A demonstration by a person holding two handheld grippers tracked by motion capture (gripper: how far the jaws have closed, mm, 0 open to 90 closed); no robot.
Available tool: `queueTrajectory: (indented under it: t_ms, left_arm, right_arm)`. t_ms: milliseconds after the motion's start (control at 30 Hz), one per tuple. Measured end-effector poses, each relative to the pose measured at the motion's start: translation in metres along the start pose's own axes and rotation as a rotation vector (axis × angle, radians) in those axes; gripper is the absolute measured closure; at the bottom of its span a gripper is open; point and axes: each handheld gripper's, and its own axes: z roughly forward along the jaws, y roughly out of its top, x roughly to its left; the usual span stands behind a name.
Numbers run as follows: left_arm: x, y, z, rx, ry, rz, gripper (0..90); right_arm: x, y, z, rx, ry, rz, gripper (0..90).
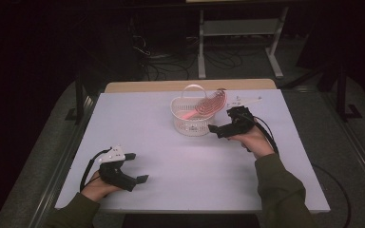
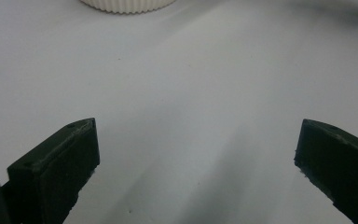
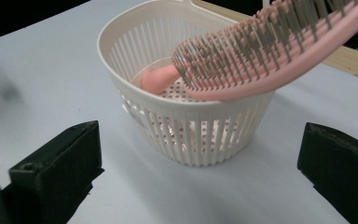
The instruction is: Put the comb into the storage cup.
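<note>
On table (image 1: 171, 156): one basket (image 1: 190, 124), one hairbrush (image 1: 208, 105), two grippers.

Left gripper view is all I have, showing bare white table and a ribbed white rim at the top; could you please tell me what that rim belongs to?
Observer: It is a white slotted plastic basket with a hoop handle, standing upright on the white table.
Operator: Is anything inside it?
Observer: Yes, a pink plastic hairbrush lies tilted, handle down inside, bristled head resting over the rim.
Operator: Where is the other hand-held gripper?
Observer: The right hand-held gripper is just beside the basket, jaws open and holding nothing.
</note>
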Motion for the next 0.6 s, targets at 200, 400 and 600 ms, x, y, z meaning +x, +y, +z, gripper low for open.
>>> queueTrajectory:
  t_ms: [200,400,600]
  left_arm:
    - [0.000,0.000,-0.001,-0.003,0.003,0.001,0.0]
    - [0.000,0.000,-0.001,-0.005,0.001,-0.002,0.0]
    - [-0.001,0.000,-0.001,-0.003,0.002,0.000,0.0]
  right_arm:
    - [0.005,-0.010,-0.002,0.015,0.003,-0.009,0.0]
    - [0.011,-0.020,-0.006,0.029,0.013,-0.014,0.0]
    - [0.017,-0.029,-0.009,0.041,0.021,-0.020,0.0]
